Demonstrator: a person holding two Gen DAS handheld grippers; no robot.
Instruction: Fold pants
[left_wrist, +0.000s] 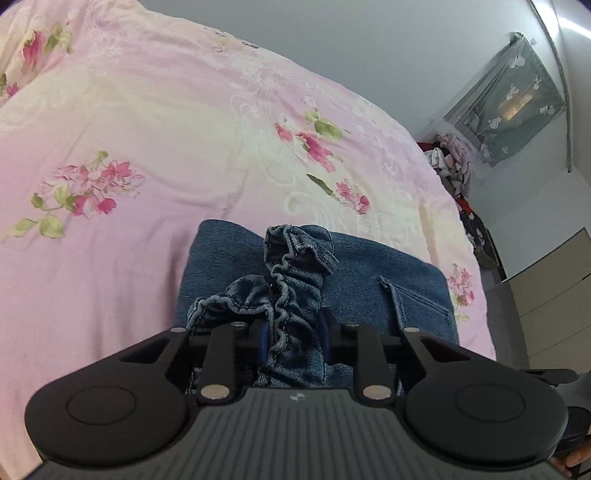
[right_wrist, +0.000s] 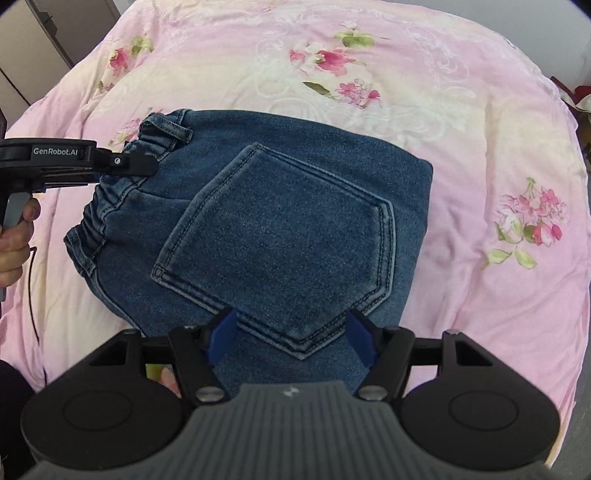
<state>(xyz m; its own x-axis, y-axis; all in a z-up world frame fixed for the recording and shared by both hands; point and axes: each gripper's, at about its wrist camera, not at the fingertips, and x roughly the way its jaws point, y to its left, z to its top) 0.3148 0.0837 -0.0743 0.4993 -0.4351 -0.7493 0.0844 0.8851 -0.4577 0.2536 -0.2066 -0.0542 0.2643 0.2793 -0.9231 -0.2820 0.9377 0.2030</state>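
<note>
The pants (right_wrist: 288, 229) lie folded into a compact denim bundle on the pink floral bed (right_wrist: 480, 155), back pocket (right_wrist: 280, 254) facing up. The left gripper (left_wrist: 293, 332) is closed on the gathered elastic waistband (left_wrist: 295, 280), which bunches up between its blue pads. The right gripper (right_wrist: 291, 336) stands spread wide over the near edge of the bundle, holding nothing. The likely trouble is on the left: if that pinch pulls sideways or lifts before the right side pins the cloth, the top layer can drag and the fold can slide open or skew. Only the right wrist view shows the whole bundle, the pocket and the left gripper biting the waistband from the side; only the left wrist view shows how thickly the waistband is crumpled in the grip.
</note>
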